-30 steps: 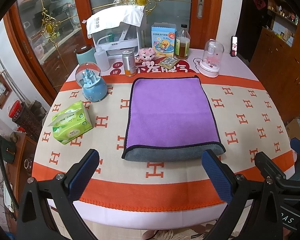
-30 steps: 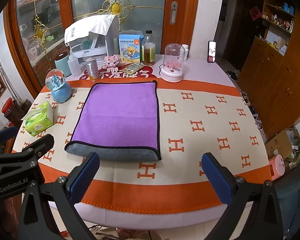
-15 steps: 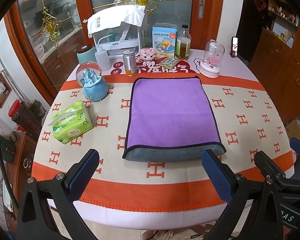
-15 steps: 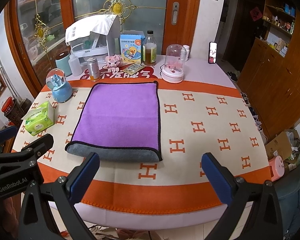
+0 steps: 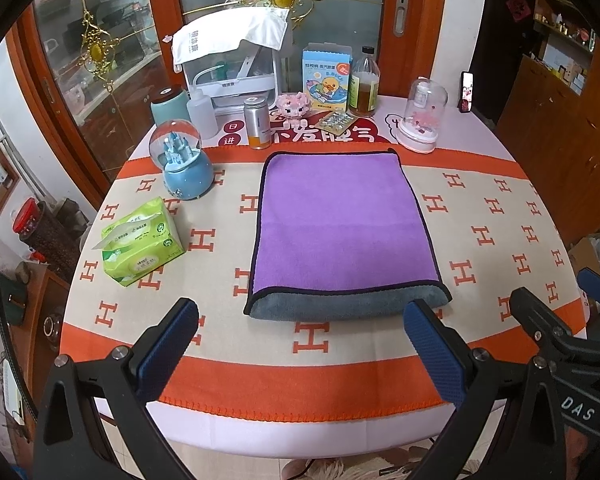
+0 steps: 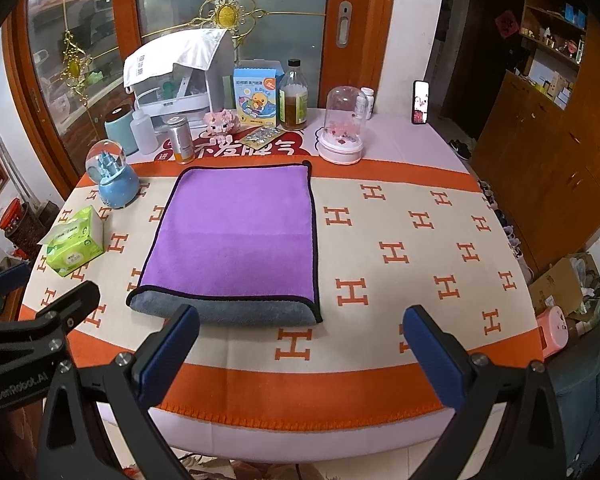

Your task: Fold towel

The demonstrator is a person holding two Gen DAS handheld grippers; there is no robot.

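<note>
Tools (image 5: 300,344) unmoved, towel (image 5: 342,224) unchanged

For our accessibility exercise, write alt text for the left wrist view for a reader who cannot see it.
A purple towel, folded with its grey side showing along the near edge, lies flat on a round table under an orange and cream H-patterned cloth. The open left gripper hovers empty at the near table edge. A green tissue pack and blue snow globe sit left of the towel.
</note>
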